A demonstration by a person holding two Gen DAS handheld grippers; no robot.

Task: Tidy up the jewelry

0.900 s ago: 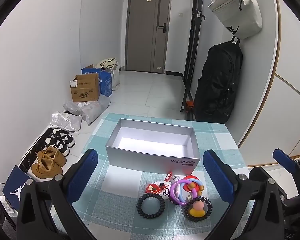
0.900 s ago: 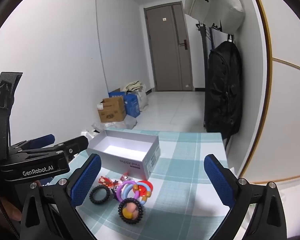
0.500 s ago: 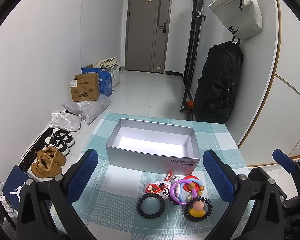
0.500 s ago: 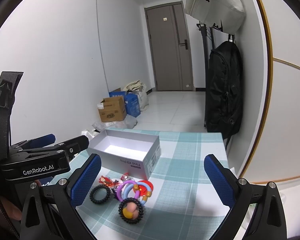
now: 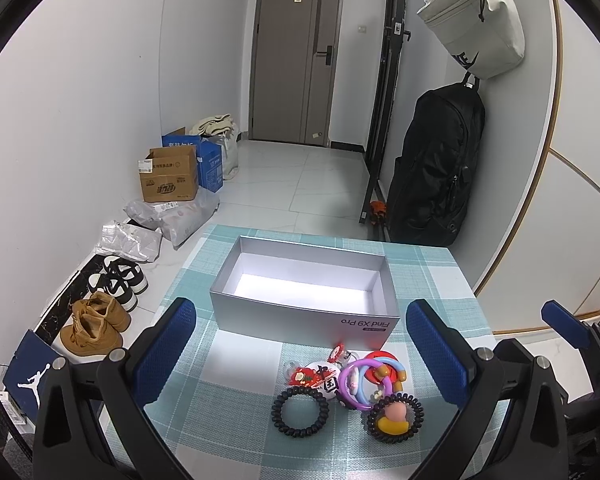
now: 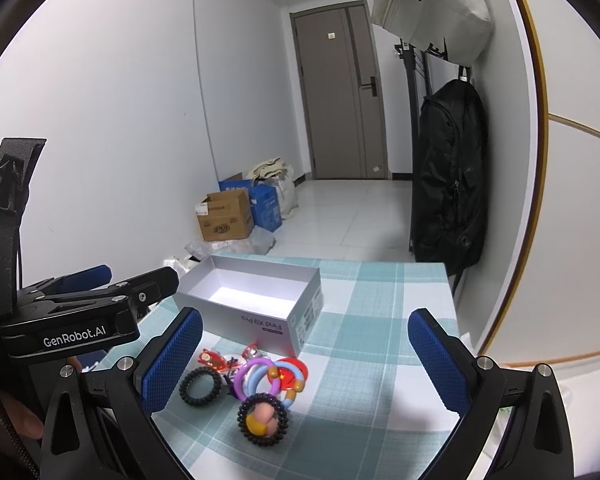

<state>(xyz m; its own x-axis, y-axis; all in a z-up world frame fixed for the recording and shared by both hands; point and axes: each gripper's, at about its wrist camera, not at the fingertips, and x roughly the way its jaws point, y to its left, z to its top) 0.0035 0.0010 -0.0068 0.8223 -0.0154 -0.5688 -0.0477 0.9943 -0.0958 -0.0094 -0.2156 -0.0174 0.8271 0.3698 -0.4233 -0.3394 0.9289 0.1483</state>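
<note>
An open grey box (image 5: 300, 312) (image 6: 296, 320) with a white inside stands on the checked tablecloth. In front of it lies a small pile of hair accessories: a black spiral hair tie (image 5: 300, 411) (image 6: 201, 389), a second black spiral tie with a pink and yellow charm (image 5: 395, 419) (image 6: 263, 421), purple and blue rings (image 5: 364, 380) (image 6: 260, 376) and red clips (image 5: 306, 374) (image 6: 211, 358). My left gripper (image 5: 300, 356) is open and empty above the pile. My right gripper (image 6: 306, 360) is open and empty above the pile too. The left gripper's body (image 6: 72, 320) shows at the left of the right wrist view.
The table (image 5: 204, 408) ends just behind the box. Beyond it are cardboard boxes (image 5: 168, 178), plastic bags and shoes (image 5: 96, 320) on the floor at the left. A black backpack (image 5: 436, 168) and a beige bag (image 5: 476, 20) hang on the right wall.
</note>
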